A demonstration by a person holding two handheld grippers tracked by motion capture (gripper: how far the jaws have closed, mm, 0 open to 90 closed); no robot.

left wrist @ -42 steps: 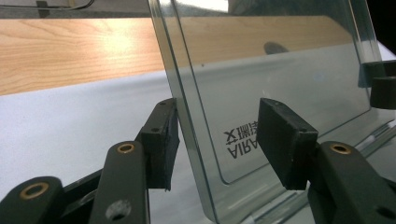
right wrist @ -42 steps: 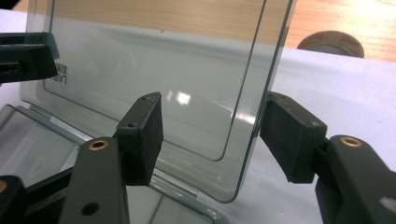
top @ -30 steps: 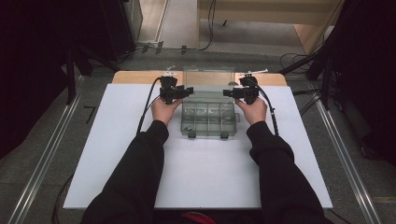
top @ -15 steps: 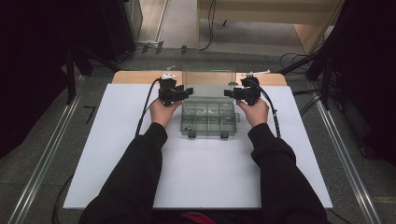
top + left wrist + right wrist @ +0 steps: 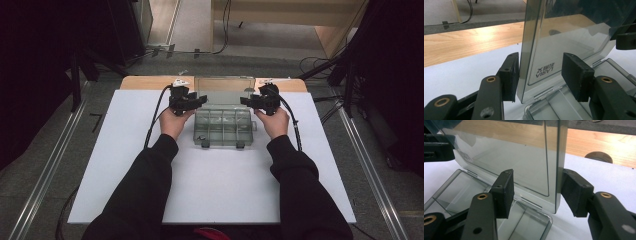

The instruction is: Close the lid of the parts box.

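A smoky clear compartment box [image 5: 223, 127] sits at the back middle of the white table [image 5: 125, 165], and its lid [image 5: 224, 91] stands nearly upright. My left gripper [image 5: 192, 101] is open at the lid's left edge. In the left gripper view the lid [image 5: 564, 45] stands between the pads of the left gripper [image 5: 541, 73], with the outer pad against it and the inner pad apart. My right gripper [image 5: 254, 102] is open at the lid's right edge. The lid [image 5: 524, 162] runs between the pads of the right gripper [image 5: 536, 192], close to the outer one. The open tray's compartments [image 5: 456, 192] look bare.
Two dark latches [image 5: 205, 144] hang at the box's front edge. A wooden strip [image 5: 150, 82] runs behind the white table, with floor and cables beyond. Broad white surface lies in front of the box and to both sides.
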